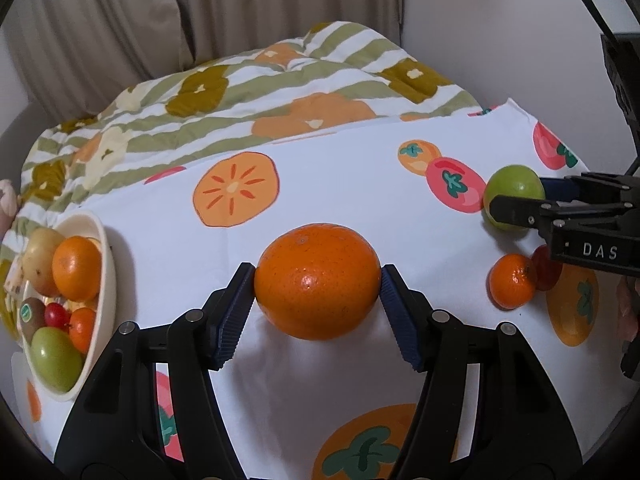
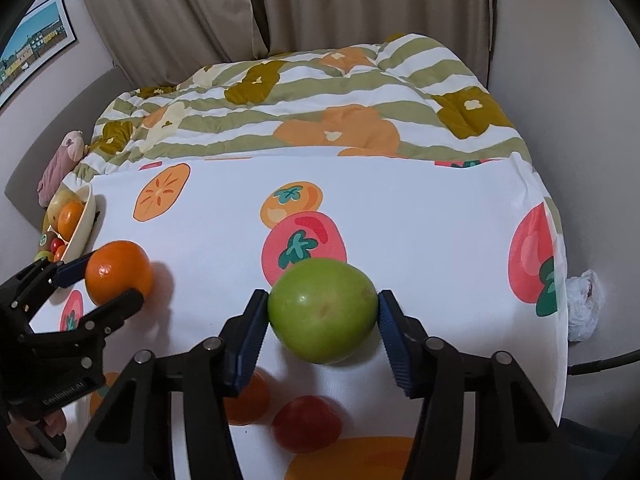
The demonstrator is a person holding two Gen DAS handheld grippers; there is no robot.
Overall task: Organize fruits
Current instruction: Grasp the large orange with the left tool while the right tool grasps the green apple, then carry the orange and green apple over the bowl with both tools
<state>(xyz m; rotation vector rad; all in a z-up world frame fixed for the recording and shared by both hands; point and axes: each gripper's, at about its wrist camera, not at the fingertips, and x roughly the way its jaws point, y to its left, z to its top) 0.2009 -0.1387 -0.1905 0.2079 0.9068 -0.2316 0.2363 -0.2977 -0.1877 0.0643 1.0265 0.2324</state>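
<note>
The cream bowl (image 1: 105, 264) already holds several fruits, so the sorting looks partly done. To the right of the bowl, the left gripper (image 1: 317, 294) is clamped on a large orange (image 1: 317, 298); farther right, the right gripper (image 2: 322, 314) grips a green apple (image 2: 322, 311). A small mandarin (image 1: 513, 280) and a red fruit (image 2: 307, 424) (kind unclear) still lie loose, and the bowl's far side is cut off
</note>
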